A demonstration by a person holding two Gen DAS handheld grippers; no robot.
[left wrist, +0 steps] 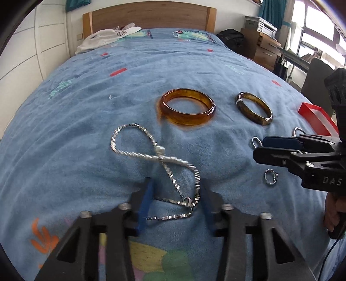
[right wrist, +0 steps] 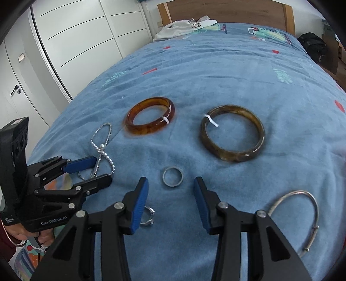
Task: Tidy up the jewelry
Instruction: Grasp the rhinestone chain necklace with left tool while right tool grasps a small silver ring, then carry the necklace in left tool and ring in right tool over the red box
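**Bed surface and what lies on it**

Bed (right wrist: 216, 71) covered in a blue patterned blanket (left wrist: 64, 129), wooden headboard (left wrist: 149, 15) at the far end. White garment (left wrist: 103, 39) bunched at the far left by the headboard. Mid-bed: amber bangle (left wrist: 187, 108), and to its right a darker mottled bangle (right wrist: 232, 136) with a white tag. Near left: silver chain (left wrist: 155, 160) lying in loose crossed loops. Near centre: plain silver ring (right wrist: 172, 176), a second set ring (right wrist: 148, 218) closer in. Near right: thin silver bangle (right wrist: 302, 218). Red box (left wrist: 315, 116) at the right edge.
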